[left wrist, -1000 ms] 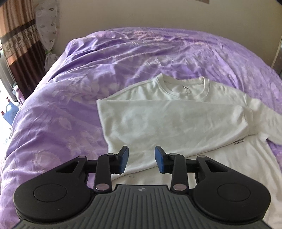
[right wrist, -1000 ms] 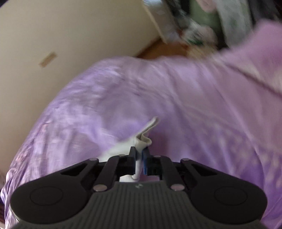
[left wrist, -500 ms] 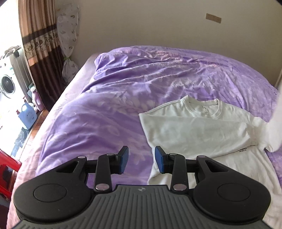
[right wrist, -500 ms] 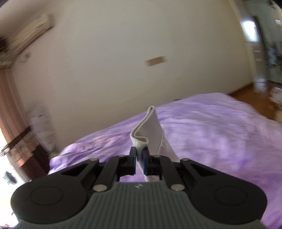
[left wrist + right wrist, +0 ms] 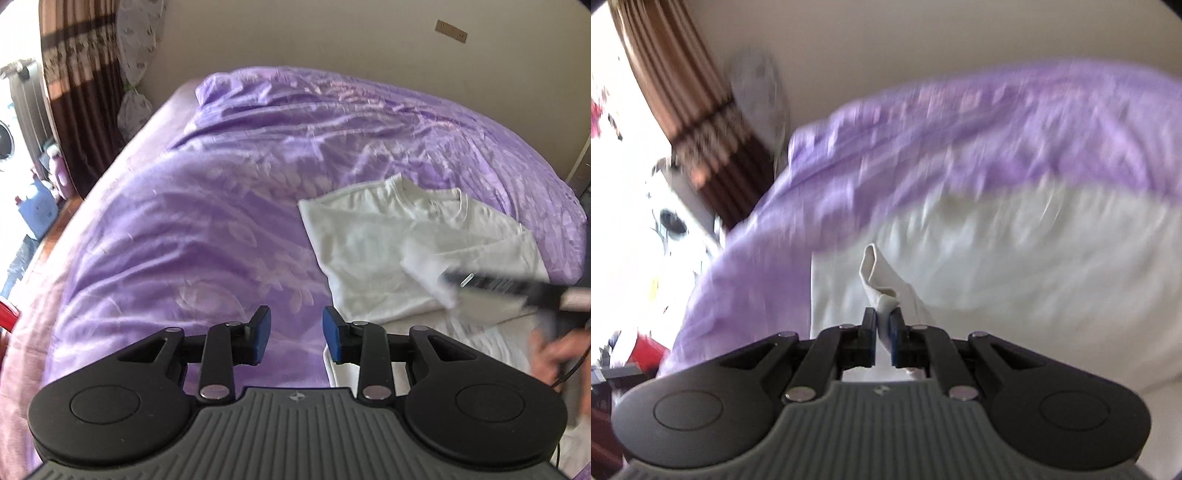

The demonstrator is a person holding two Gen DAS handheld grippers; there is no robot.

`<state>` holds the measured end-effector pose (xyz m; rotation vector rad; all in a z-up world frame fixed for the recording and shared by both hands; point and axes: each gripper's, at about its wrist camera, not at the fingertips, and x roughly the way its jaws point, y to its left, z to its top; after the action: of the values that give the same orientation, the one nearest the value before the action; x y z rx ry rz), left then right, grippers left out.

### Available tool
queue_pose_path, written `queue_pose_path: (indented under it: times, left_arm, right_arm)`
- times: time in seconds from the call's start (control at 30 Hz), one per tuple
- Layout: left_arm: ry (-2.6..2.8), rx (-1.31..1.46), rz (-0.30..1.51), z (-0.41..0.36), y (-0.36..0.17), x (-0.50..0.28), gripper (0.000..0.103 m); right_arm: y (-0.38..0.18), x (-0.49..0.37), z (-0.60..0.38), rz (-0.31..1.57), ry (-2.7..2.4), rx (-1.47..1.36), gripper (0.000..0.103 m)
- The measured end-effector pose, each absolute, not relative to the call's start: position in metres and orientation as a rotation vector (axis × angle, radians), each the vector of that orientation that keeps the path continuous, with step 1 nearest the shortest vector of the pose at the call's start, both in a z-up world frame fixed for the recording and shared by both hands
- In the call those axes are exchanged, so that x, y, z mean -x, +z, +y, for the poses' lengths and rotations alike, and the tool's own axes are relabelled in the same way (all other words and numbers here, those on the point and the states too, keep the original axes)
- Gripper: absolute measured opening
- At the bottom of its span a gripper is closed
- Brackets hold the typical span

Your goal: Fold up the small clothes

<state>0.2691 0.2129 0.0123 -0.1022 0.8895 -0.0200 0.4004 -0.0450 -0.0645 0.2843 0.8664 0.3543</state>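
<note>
A white T-shirt is spread on the purple bedspread, collar toward the far wall. A fold of its fabric is pinched tight between the fingers of the right gripper, held over the shirt. The left gripper is held spread wide and empty above the bedspread, just beside the shirt's edge.

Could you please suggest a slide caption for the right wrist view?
Right gripper pinching a fold of the white T-shirt above the purple bedspread.
</note>
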Motion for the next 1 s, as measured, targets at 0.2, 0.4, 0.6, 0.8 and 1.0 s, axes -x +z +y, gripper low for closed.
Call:
queue_pose_path:
  times: [0.2, 0.4, 0.6, 0.8, 1.0]
  left_arm:
    - [-0.061, 0.163, 0.930, 0.211, -0.019, -0.288, 0.036]
    - [-0.118, 0.197, 0.943, 0.191, -0.029, -0.307, 0.036]
    - [-0.183, 0.254, 0.972, 0.159, -0.051, -0.334, 0.037]
    - [-0.150, 0.292, 1.021, 0.142, -0.091, -0.368, 0.045]
    - [-0.150, 0.364, 1.066, 0.139, -0.118, -0.388, 0.037]
  right_arm:
    - [-0.148, -0.397, -0.002, 1.042, 0.432, -0.232, 0.006]
    - [-0.143, -0.397, -0.009, 1.095, 0.482, -0.281, 0.033]
    - [-0.097, -0.396, -0.056, 1.033, 0.434, -0.239, 0.033]
    - [-0.084, -0.396, -0.143, 0.999, 0.286, -0.201, 0.033]
    - [-0.086, -0.381, -0.236, 0.991, 0.148, -0.181, 0.036]
